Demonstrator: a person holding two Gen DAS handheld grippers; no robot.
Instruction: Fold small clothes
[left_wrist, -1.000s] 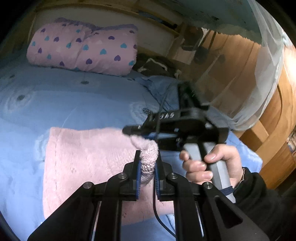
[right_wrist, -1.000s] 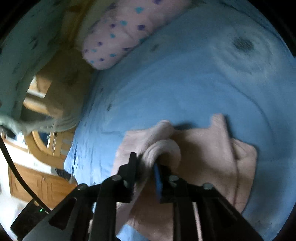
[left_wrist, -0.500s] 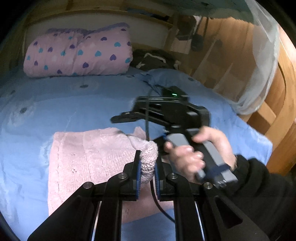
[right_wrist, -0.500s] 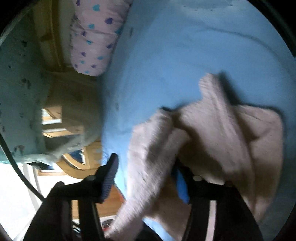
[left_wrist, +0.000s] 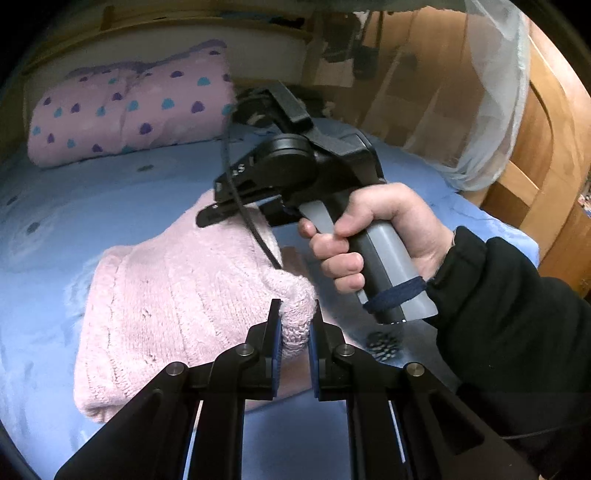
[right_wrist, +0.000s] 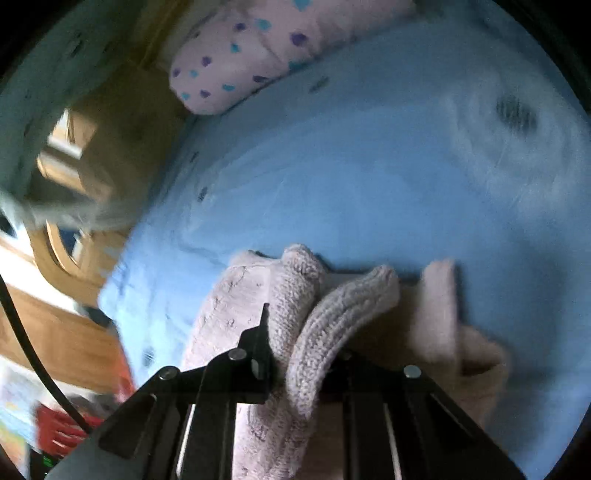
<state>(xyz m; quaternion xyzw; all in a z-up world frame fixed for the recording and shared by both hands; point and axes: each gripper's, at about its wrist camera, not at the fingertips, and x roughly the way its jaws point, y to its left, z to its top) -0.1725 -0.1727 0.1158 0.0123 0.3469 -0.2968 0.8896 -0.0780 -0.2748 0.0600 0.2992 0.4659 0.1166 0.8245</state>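
A pink knitted garment (left_wrist: 166, 295) lies folded on the blue bed sheet (left_wrist: 110, 206). My left gripper (left_wrist: 295, 317) is shut on a bunched knitted edge of it, near the garment's right side. A hand (left_wrist: 373, 236) in a black sleeve holds the right gripper above the garment's far edge. In the right wrist view the right gripper (right_wrist: 303, 332) has its jaws closing, and a thick ribbed fold of the garment (right_wrist: 332, 314) is pinched between them. Its right finger is hidden behind that fold.
A pink pillow with heart prints (left_wrist: 129, 114) lies at the head of the bed. A wooden bed frame (left_wrist: 546, 147) and a white net curtain (left_wrist: 491, 92) stand to the right. Beyond the bed's edge in the right wrist view is something red (right_wrist: 62, 424).
The right gripper opened wide, let its first fold go, and closed on a ribbed fold. In the left wrist view it moved up and over the garment. The left gripper kept its grip.
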